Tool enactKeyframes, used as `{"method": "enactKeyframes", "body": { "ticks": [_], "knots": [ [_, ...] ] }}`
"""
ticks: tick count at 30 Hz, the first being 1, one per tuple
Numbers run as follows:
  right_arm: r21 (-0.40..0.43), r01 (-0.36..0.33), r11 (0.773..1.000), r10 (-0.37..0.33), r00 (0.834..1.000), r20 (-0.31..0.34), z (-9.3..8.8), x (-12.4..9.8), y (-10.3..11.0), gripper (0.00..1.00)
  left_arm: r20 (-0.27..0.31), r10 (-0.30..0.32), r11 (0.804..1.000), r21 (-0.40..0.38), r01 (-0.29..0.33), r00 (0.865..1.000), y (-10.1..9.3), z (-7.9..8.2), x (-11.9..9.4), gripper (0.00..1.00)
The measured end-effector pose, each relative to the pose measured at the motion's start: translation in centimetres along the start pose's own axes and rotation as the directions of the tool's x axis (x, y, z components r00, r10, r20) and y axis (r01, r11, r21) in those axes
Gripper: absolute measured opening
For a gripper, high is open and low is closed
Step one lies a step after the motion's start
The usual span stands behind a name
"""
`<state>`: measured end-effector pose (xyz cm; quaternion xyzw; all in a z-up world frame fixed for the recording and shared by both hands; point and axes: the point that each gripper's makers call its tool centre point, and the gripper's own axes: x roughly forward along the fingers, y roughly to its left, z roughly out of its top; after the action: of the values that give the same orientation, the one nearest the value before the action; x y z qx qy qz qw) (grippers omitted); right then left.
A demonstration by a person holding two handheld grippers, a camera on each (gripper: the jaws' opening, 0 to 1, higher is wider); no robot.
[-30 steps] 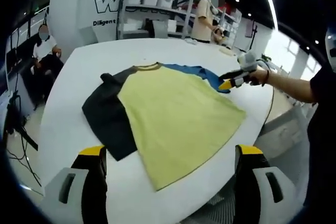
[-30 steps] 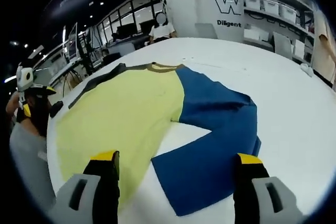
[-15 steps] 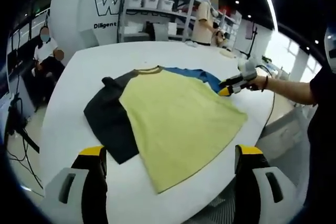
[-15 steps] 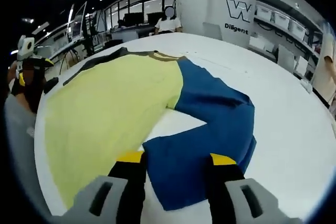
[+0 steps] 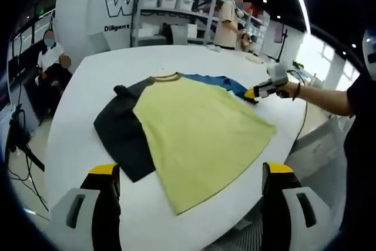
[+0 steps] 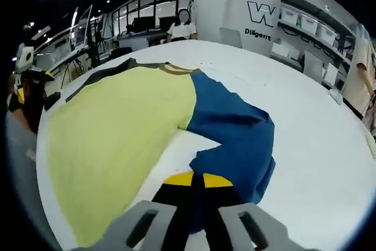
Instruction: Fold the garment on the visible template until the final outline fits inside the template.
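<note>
A T-shirt lies flat on the white table [image 5: 88,80]: yellow body [image 5: 200,127], dark grey sleeve [image 5: 120,130], blue sleeve [image 5: 220,80]. In the right gripper view the yellow body [image 6: 111,121] spreads to the left and the blue sleeve [image 6: 235,133] runs toward me. My right gripper [image 6: 197,183] is shut on the blue sleeve's cuff. From the left gripper view, that right gripper [image 5: 254,93] sits at the shirt's far right, held by a person's hand. My left gripper [image 5: 191,174] hangs open above the shirt's near hem, holding nothing. No template outline is visible.
The table's rounded near edge [image 5: 235,218] drops off close to my left gripper. Shelving with bins [image 5: 170,4] and standing people [image 5: 226,22] are beyond the table. A seated person [image 5: 50,57] is at the far left. The left gripper [image 6: 26,86] shows at the table's left edge.
My right gripper has gone from open to shut, closing on the blue sleeve's cuff, and moved lower and closer to it. The left gripper has stayed in place, open.
</note>
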<state>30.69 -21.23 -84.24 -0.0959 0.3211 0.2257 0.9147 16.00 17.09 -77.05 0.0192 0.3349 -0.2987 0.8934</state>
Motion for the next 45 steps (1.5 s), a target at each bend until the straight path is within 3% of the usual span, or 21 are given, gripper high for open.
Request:
{"method": "enactKeyframes", "body": {
  "ticks": [2,4,8,12,18,27,45],
  "knots": [
    [0.031,0.038,0.999,-0.039,0.998,0.039,1.0,-0.5,-1.3,0.0,0.001,0.001,1.0,0.002,-0.001,1.0,0.0,0.0,0.0,0.98],
    [0.042,0.056,0.998,-0.058,0.998,0.041,1.3,-0.8,-2.2,0.0,0.003,0.002,1.0,0.004,-0.002,1.0,0.0,0.1,0.0,0.98],
    [0.065,0.159,0.985,-0.163,0.985,0.061,2.3,-1.8,-5.0,0.0,-0.001,0.004,1.0,0.002,-0.004,1.0,0.1,0.0,0.0,0.98],
    [0.11,0.197,0.974,-0.206,0.976,0.068,3.1,-2.5,-6.9,0.0,-0.003,-0.007,1.0,0.009,0.007,1.0,-0.2,-0.1,0.1,0.98],
    [0.097,0.259,0.961,-0.266,0.962,0.064,4.2,-3.6,-9.8,0.0,-0.005,-0.009,1.0,0.012,0.009,1.0,-0.3,-0.3,0.2,0.99],
    [0.143,0.351,0.925,-0.357,0.934,0.015,3.4,-4.7,-13.9,0.0,-0.012,0.001,1.0,0.002,-0.001,1.0,0.1,-0.7,0.0,0.99],
    [0.184,0.449,0.874,-0.447,0.893,-0.057,1.9,-5.7,-20.6,0.0,-0.04,0.022,1.0,-0.003,-0.022,0.999,0.7,-1.4,-0.1,0.99]
  ]
}}
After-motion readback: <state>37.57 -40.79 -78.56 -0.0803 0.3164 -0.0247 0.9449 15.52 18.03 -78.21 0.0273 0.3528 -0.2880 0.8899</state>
